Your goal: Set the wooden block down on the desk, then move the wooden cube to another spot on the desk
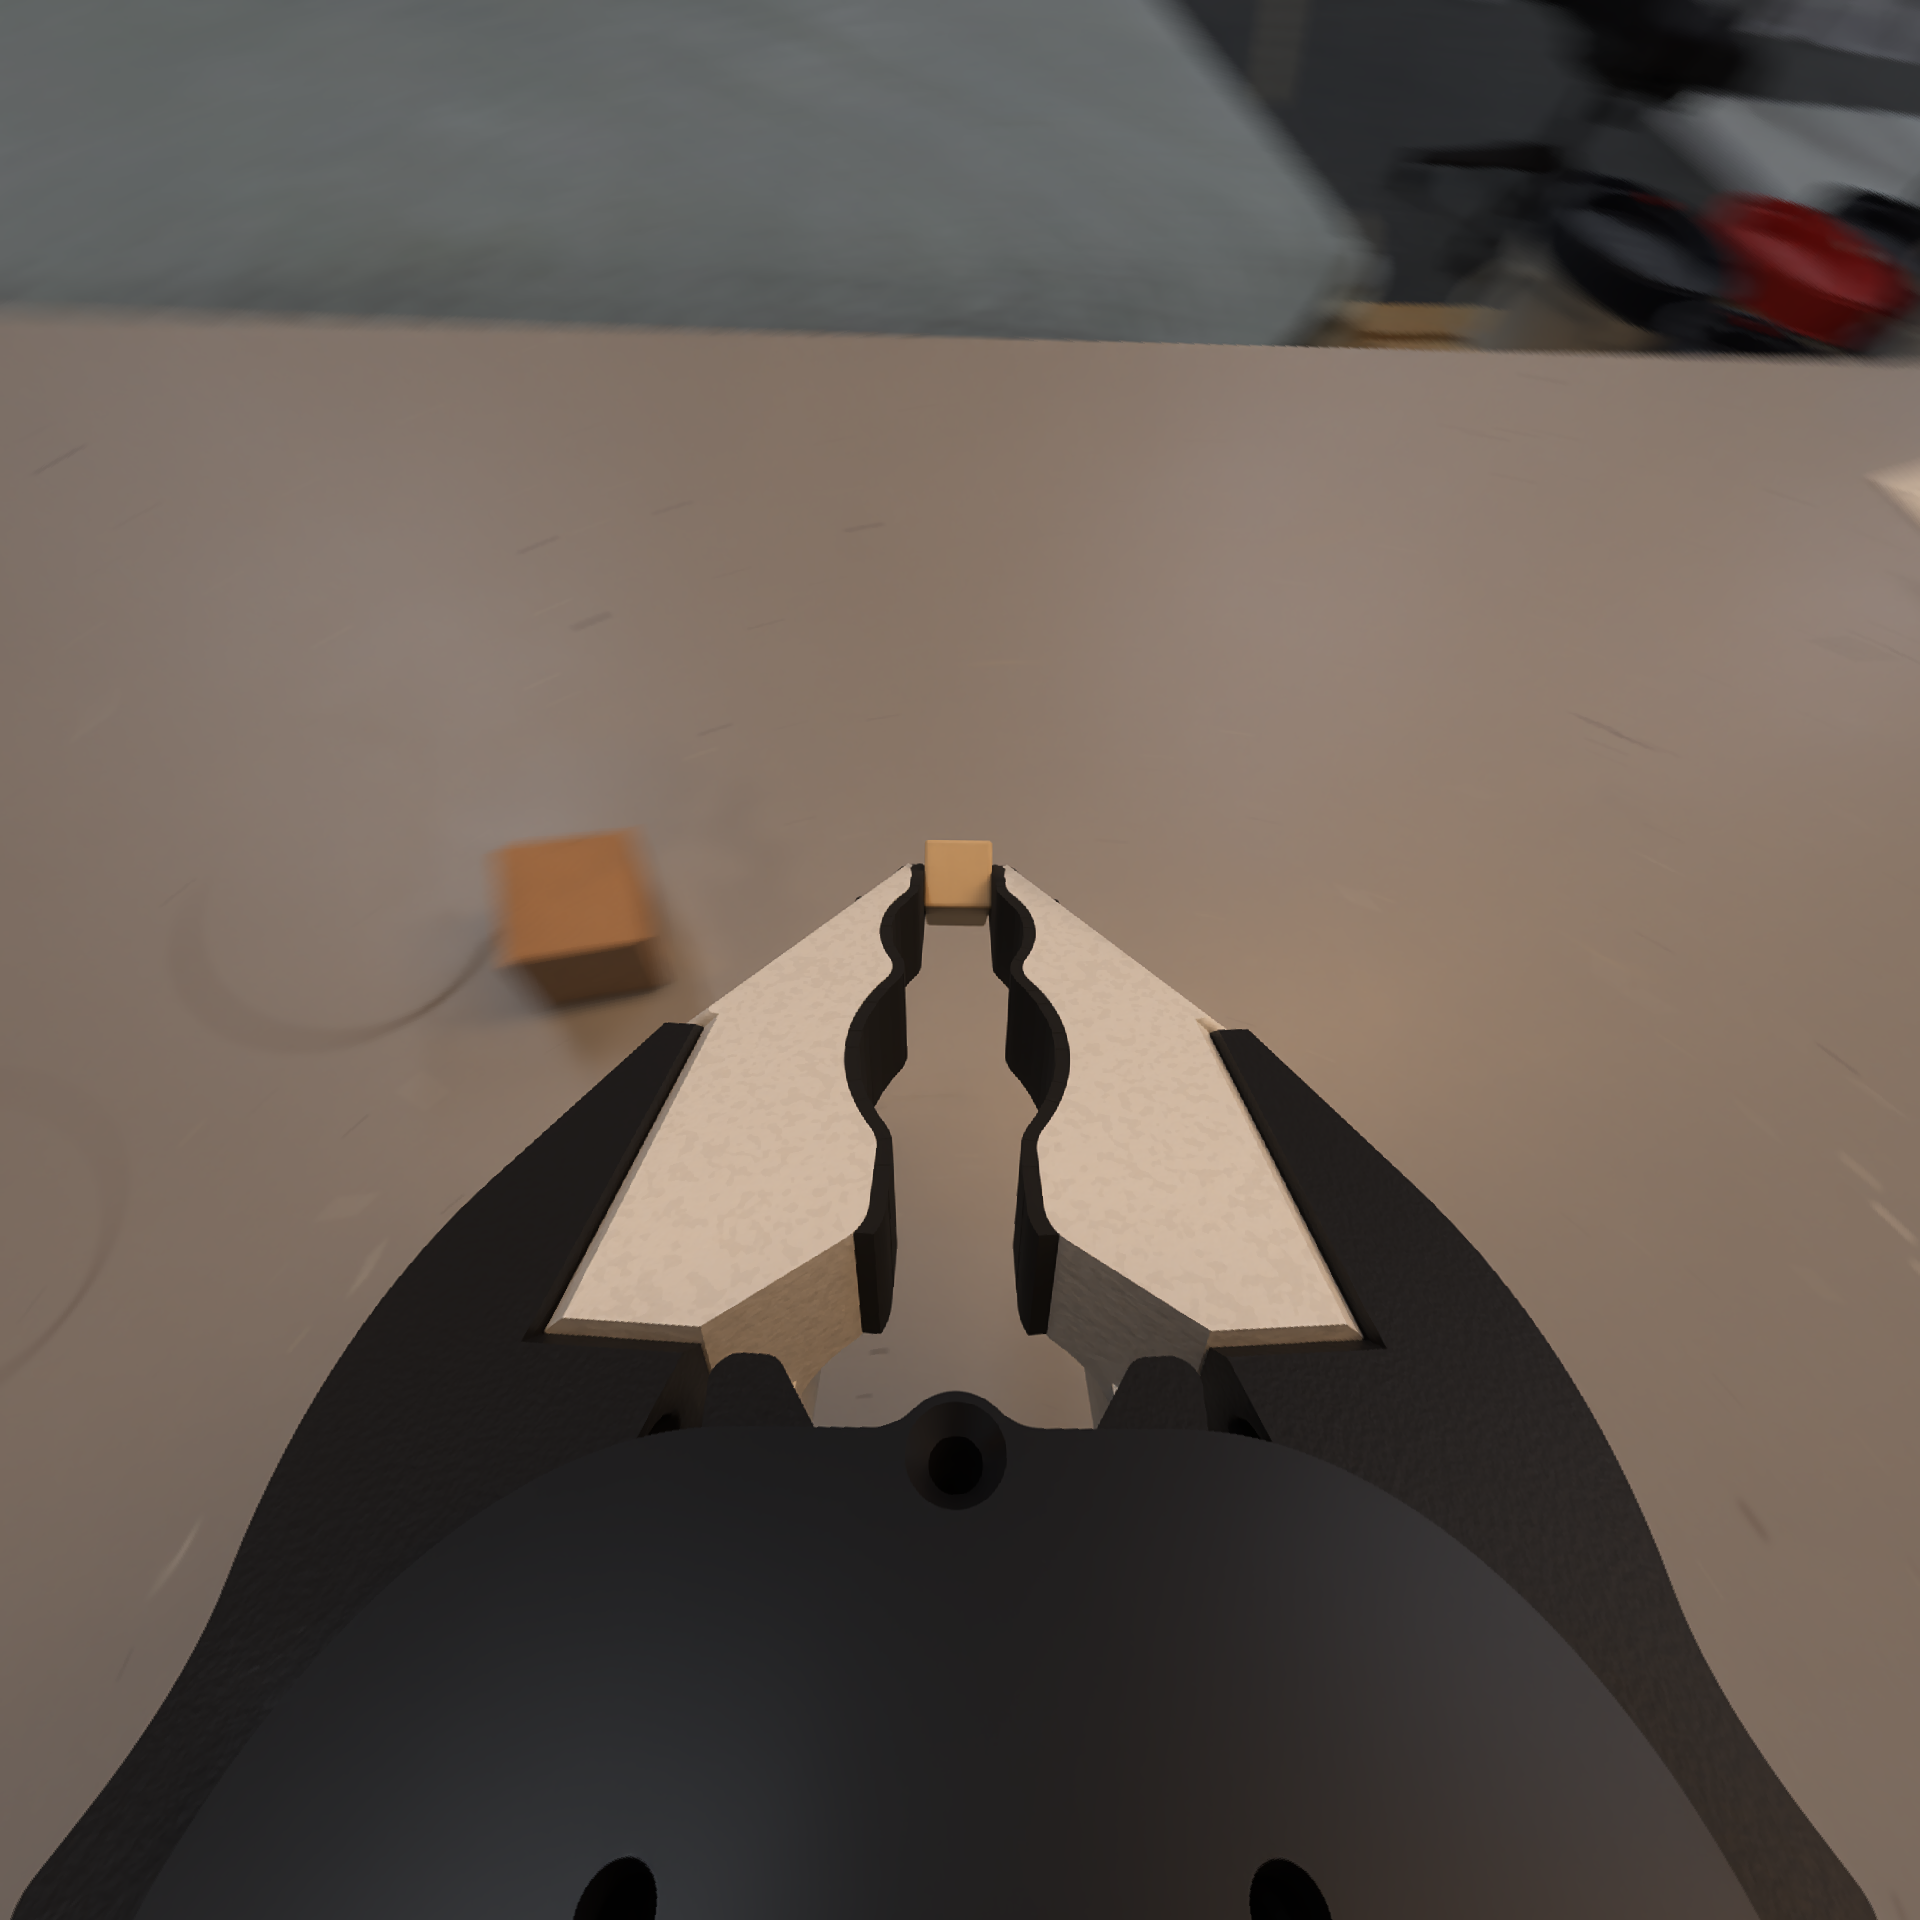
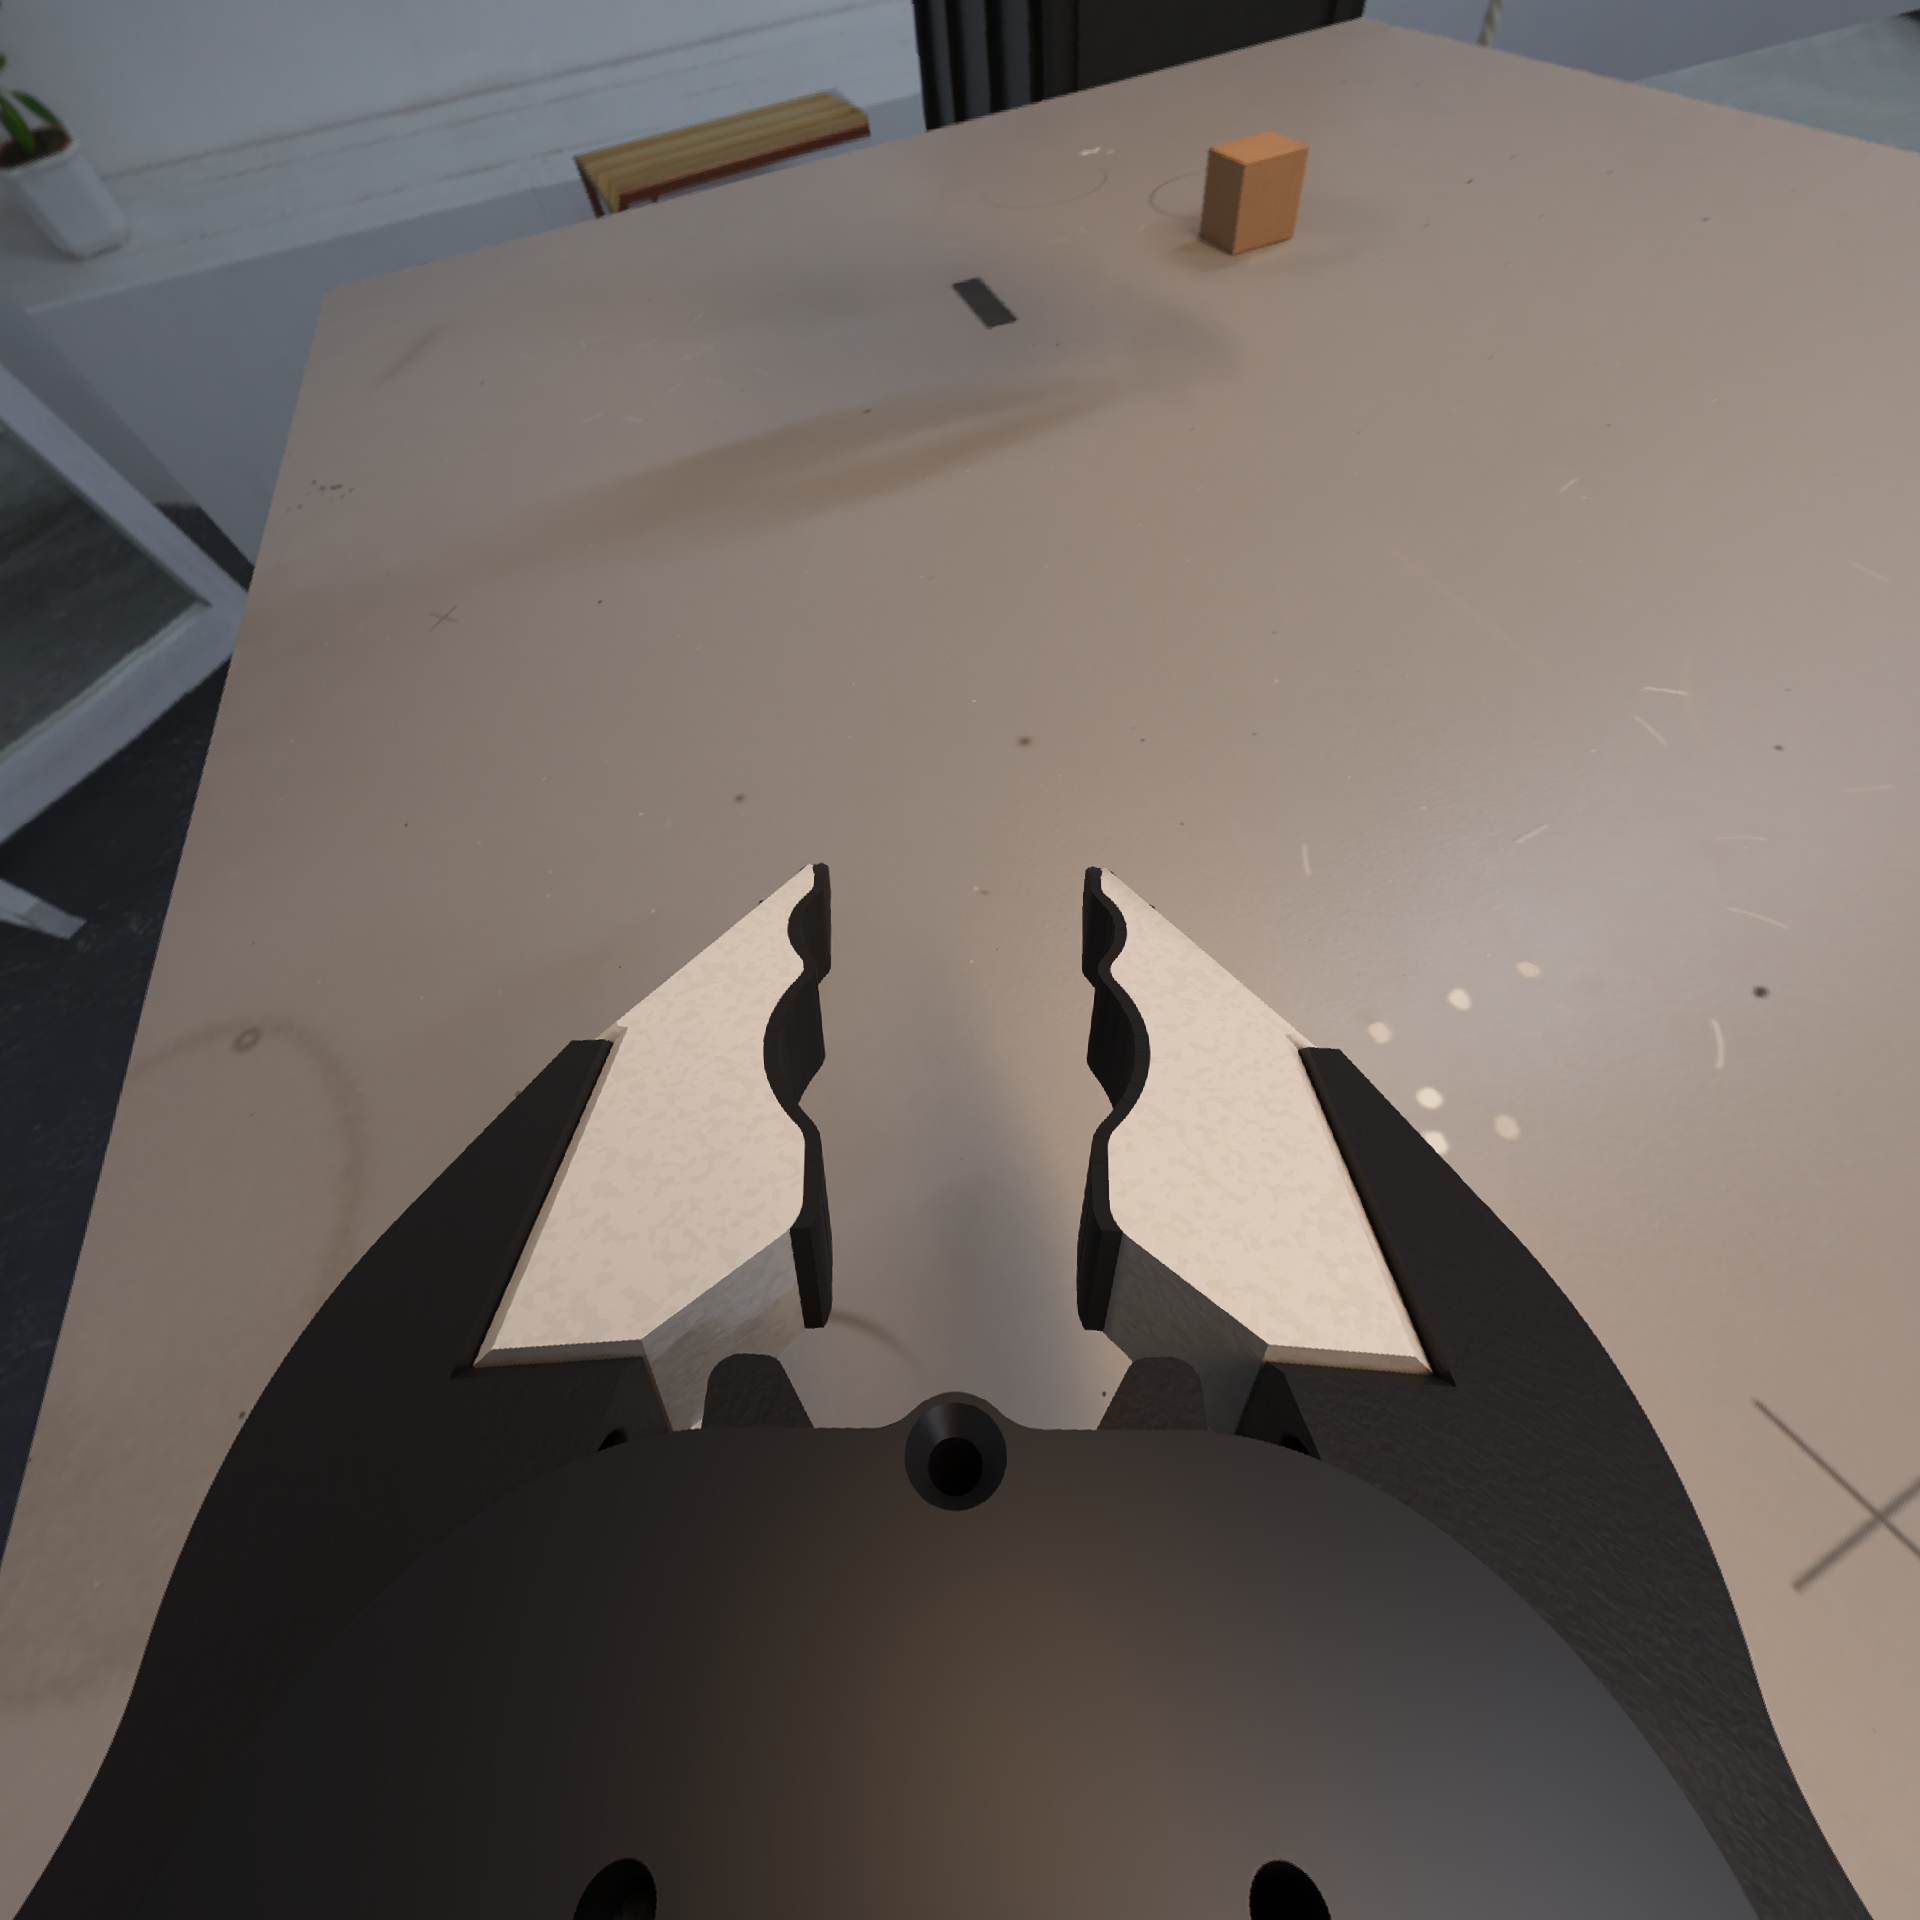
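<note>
My left gripper point(image 1: 957, 894) is shut on a small pale wooden cube point(image 1: 957, 879), pinched between the very tips of its fingers above the beige desk point(image 1: 1351, 675). A larger orange-brown wooden block point(image 1: 577, 914) stands on the desk to the left of the fingers, apart from them. The same block shows in the right wrist view point(image 2: 1252, 192) at the far end of the desk. My right gripper point(image 2: 956, 894) is open and empty, low over the near part of the desk point(image 2: 727, 582), far from the block.
A short dark strip point(image 2: 982, 303) lies on the desk near the block. The desk's left edge point(image 2: 281, 540) drops to a dark floor. A slatted bench point(image 2: 717, 145) and a white planter point(image 2: 57, 192) stand beyond the desk. A blurred red object point(image 1: 1797, 260) lies past the far edge.
</note>
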Controlling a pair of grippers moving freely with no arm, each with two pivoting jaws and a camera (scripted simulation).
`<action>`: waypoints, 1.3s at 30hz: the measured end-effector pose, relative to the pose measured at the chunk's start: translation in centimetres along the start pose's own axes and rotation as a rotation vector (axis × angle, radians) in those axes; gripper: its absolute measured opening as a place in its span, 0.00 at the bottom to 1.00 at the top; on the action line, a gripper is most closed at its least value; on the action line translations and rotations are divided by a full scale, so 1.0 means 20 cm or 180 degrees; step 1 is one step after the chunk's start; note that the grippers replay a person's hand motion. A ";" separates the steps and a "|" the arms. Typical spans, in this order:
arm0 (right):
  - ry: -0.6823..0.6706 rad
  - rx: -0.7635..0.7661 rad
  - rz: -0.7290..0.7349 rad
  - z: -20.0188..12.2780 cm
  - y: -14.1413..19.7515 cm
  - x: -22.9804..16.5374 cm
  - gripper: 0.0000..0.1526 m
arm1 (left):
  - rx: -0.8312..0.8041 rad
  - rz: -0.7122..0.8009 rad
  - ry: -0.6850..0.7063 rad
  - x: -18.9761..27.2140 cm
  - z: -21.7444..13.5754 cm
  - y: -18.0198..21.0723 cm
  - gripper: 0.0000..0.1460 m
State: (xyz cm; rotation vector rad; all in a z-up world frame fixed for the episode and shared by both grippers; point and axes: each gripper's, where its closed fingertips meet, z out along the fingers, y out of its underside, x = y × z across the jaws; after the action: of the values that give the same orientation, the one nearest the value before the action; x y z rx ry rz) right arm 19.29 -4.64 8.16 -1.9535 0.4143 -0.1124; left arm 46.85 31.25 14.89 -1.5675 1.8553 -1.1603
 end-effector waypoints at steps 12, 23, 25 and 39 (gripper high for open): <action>0.0202 0.0339 0.0250 -0.06 -0.05 0.09 0.33 | -0.1421 0.1688 0.1653 1.35 0.48 0.65 0.08; 0.0124 0.0382 0.0276 -0.05 -0.06 0.07 0.33 | -0.1588 0.1924 0.1793 1.45 0.47 0.74 0.34; 0.0112 0.0374 0.0289 -0.05 -0.06 0.07 0.33 | -0.1448 0.1828 0.1770 1.42 0.34 0.64 0.40; -0.0062 0.0258 0.0308 0.00 -0.03 0.02 0.33 | -0.0740 -0.0301 -0.0323 -0.30 0.18 0.25 0.72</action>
State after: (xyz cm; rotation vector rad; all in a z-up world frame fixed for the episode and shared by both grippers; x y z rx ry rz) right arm 19.77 -4.50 8.59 -1.8503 0.4835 -0.0471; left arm 48.19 35.80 7.75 -1.8225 1.9225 -0.9104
